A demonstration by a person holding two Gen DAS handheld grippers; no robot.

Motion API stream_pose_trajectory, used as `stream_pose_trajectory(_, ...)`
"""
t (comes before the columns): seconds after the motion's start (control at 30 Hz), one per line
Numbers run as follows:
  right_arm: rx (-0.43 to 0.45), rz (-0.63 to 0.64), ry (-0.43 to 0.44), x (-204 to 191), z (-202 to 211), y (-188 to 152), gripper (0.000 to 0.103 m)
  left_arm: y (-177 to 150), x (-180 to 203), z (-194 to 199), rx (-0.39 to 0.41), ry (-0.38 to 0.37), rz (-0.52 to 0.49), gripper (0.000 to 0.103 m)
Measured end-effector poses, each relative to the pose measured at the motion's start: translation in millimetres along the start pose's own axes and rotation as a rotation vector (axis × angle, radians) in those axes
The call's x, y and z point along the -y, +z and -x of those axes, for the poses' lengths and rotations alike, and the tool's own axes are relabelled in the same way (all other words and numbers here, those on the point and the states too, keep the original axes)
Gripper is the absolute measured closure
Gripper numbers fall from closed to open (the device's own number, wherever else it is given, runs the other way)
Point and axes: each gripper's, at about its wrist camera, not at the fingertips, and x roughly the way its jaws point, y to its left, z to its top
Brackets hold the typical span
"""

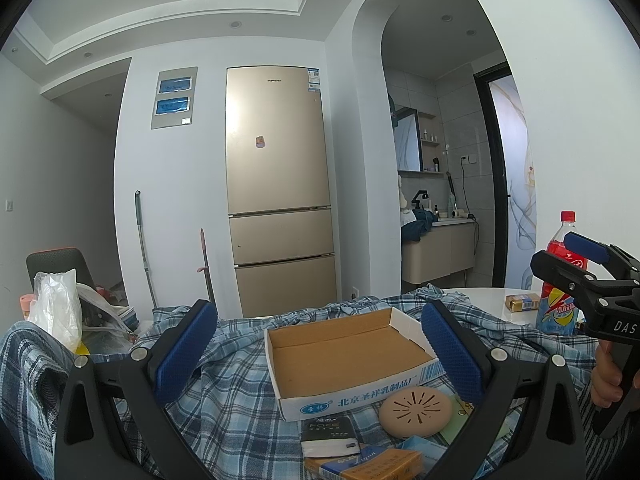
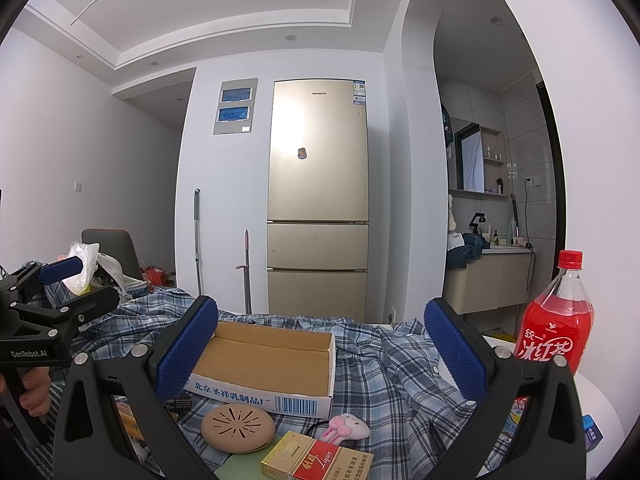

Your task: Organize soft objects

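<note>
An open cardboard box (image 1: 344, 354) sat empty on a blue plaid cloth (image 1: 240, 404) that covered most of the desk (image 1: 486, 302), and everything else can be placed from that box. The left hand-held gripper (image 1: 320, 352) hovered above the near side of the box with its blue-padded fingers (image 1: 186, 350) spread wide to either side of it, clasping nothing. The right hand-held gripper (image 2: 322, 354) hung likewise in front of the box, jaws wide apart and empty; in the left wrist view it showed to the right of the box (image 1: 588, 268), with the person's hand (image 1: 606, 372) on its grip. Just in front of the box's printed near wall lay a round tan disc with slots (image 2: 237, 428), and beside that disc, toward the box's right corner, a small pink and white plush toy (image 2: 348, 428) rested on the cloth. Nearer the cameras than the disc lay a red and gold carton (image 2: 316, 458); in the left wrist view a dark tissue packet (image 1: 329, 436) and an orange and blue carton (image 1: 372, 464) lay in front of the box. Right of the box stood a bottle of red drink with a red cap (image 2: 556, 320), upright on the bare desk, and a small yellow pack (image 1: 522, 302) lay near it. Left of the box a white plastic bag (image 1: 56, 308) stood bunched up. Beyond the box, against the far wall, stood a gold refrigerator (image 1: 276, 184).
</note>
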Motion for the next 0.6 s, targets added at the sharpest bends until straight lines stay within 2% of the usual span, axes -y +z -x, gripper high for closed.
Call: stream_pose_trajectory(0.6, -0.002, 0.001, 0.0, -0.1, -0.6, 0.1, 0.0, -1.3, -0.5, 0.3, -0.002, 0.0, -0.001, 0.0)
